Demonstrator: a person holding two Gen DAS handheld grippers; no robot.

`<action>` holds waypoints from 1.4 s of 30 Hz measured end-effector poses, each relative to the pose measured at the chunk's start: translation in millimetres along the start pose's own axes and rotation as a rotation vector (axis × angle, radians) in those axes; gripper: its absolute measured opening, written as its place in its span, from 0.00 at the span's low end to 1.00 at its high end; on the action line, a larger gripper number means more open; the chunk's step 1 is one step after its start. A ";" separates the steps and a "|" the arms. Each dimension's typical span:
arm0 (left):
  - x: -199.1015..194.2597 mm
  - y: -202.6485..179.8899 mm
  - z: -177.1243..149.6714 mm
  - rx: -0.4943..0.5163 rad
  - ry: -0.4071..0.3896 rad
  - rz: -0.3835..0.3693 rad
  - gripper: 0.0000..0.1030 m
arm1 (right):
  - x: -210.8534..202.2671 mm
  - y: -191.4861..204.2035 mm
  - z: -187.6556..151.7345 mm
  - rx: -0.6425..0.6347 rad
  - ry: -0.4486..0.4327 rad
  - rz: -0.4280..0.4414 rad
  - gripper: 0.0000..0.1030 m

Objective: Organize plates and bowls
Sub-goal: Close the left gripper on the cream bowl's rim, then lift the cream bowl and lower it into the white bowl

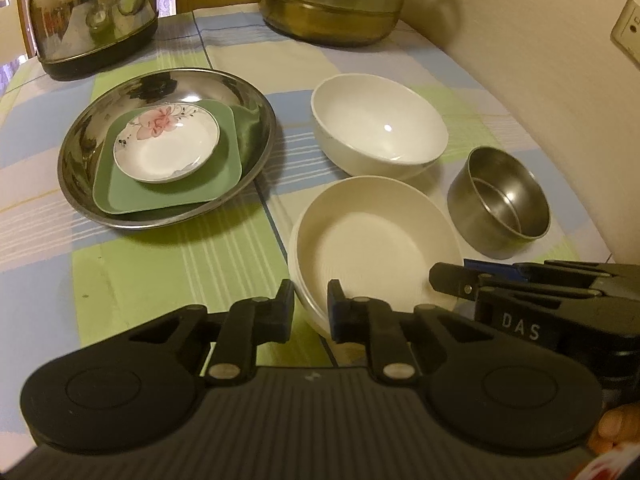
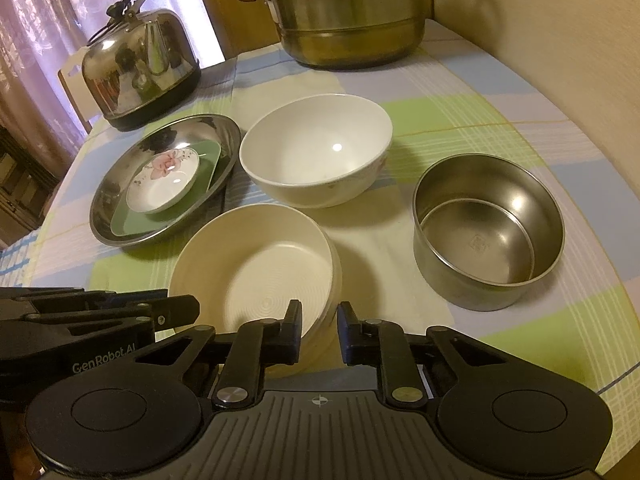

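Observation:
A cream ribbed bowl (image 1: 372,248) (image 2: 260,264) sits nearest on the checked tablecloth. My left gripper (image 1: 310,312) straddles its near left rim with one finger inside and one outside, a gap still showing. My right gripper (image 2: 319,332) straddles its near right rim the same way. Behind the cream bowl stands a white bowl (image 1: 378,126) (image 2: 316,148). A steel bowl (image 1: 500,200) (image 2: 488,228) stands to the right. A large steel plate (image 1: 80,136) (image 2: 112,184) at left holds a green square plate (image 1: 136,196) (image 2: 132,224) and a small flowered dish (image 1: 166,144) (image 2: 164,182).
A steel kettle (image 1: 92,16) (image 2: 140,64) stands at the back left and a big steamer pot (image 1: 340,0) (image 2: 352,20) at the back centre. A wall (image 1: 540,60) runs along the table's right side, with a socket (image 1: 628,32) on it.

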State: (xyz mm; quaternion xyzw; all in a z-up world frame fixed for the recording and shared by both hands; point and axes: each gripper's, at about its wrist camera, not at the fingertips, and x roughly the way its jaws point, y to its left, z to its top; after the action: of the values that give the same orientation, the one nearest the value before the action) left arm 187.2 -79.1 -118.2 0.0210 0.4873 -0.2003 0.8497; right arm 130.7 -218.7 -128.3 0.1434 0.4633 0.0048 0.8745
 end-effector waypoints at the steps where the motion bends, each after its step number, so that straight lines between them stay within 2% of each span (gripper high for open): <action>1: -3.1 -0.2 0.4 -0.001 -0.006 -0.002 0.15 | -2.3 0.1 0.9 0.001 -0.001 0.005 0.18; 9: -32.2 -6.9 17.5 -0.008 -0.077 -0.006 0.15 | -28.5 3.1 17.5 -0.006 -0.050 0.036 0.18; 12: -37.4 -8.9 29.6 -0.030 -0.095 -0.016 0.15 | -32.6 0.3 29.9 0.027 -0.048 0.054 0.18; 16: -40.3 -12.1 37.0 -0.014 -0.110 -0.003 0.15 | -34.9 1.5 41.0 -0.001 -0.054 0.056 0.18; 25: -26.9 -6.1 23.4 -0.058 -0.054 0.013 0.15 | -22.8 -3.8 36.5 0.005 -0.005 0.088 0.18; 33: -31.2 -6.4 9.2 -0.080 -0.040 0.014 0.15 | -26.3 -4.4 27.1 -0.020 0.014 0.097 0.18; 37: -48.6 -13.1 8.6 -0.053 -0.074 0.028 0.15 | -39.2 -5.0 25.7 -0.018 0.005 0.120 0.18; 42: -59.6 -19.0 25.6 -0.041 -0.144 0.022 0.15 | -55.6 -3.4 40.0 -0.030 -0.069 0.130 0.18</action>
State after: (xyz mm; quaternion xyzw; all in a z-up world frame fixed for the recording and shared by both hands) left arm 174.8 -83.5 -51.9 -0.0057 0.4288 -0.1820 0.8848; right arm 131.0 -239.7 -63.0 0.1599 0.4225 0.0634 0.8899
